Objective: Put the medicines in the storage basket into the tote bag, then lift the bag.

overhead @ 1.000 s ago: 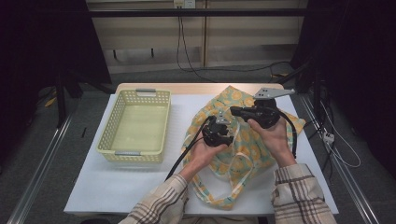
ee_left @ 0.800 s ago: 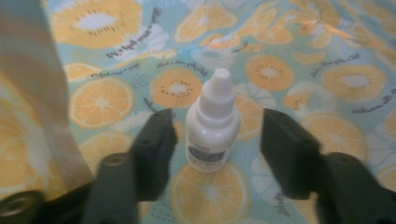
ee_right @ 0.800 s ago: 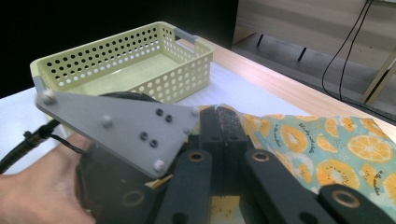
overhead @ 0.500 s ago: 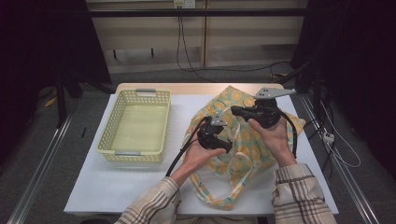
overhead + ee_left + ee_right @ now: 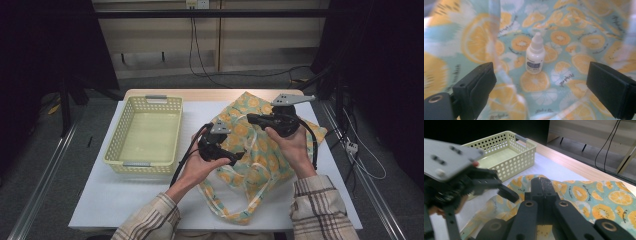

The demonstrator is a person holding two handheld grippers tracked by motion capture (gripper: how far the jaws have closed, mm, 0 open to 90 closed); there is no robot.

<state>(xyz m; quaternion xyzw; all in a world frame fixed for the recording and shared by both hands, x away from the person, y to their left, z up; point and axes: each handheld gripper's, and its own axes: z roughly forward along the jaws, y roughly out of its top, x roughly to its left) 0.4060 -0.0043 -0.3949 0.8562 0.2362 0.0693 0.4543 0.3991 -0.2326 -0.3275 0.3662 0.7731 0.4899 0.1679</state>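
Dropper bottle (image 5: 535,53): a small white plastic bottle with a pointed cap and a dark label, lying inside the cloth bag, cap pointing away from the left tool's camera.
Place: on the printed lining of the bag, between the left tool's two jaws as that view frames it but well apart from both; nothing touches it.
Cloth bag (image 5: 260,150): orange-slice print on pale green, spread on the right half of the tabletop (image 5: 115,200), its straps trailing toward the near edge.
Left tool (image 5: 235,156): jaws have just been opening and now stand spread wide, nothing between the pads; it hangs over the bag's middle, pointing down into it.
Right tool (image 5: 250,118): jaws pressed together, apparently pinching a fold of the bag's rim at the far right; the pinched cloth itself hides behind the jaws, so the hold is a judgement.
Basket (image 5: 118,154): pale yellow, perforated, on the left of the tabletop, well apart from the bag.
Handling, bottle: likely light, stiff and smooth, so it may roll or squirt out of a skewed pinch.
Where to grip: across the round body at the label, not the tapering cap.
Handling, bag: soft and limp; loose folds could slump over the bottle or get caught in the pinch.
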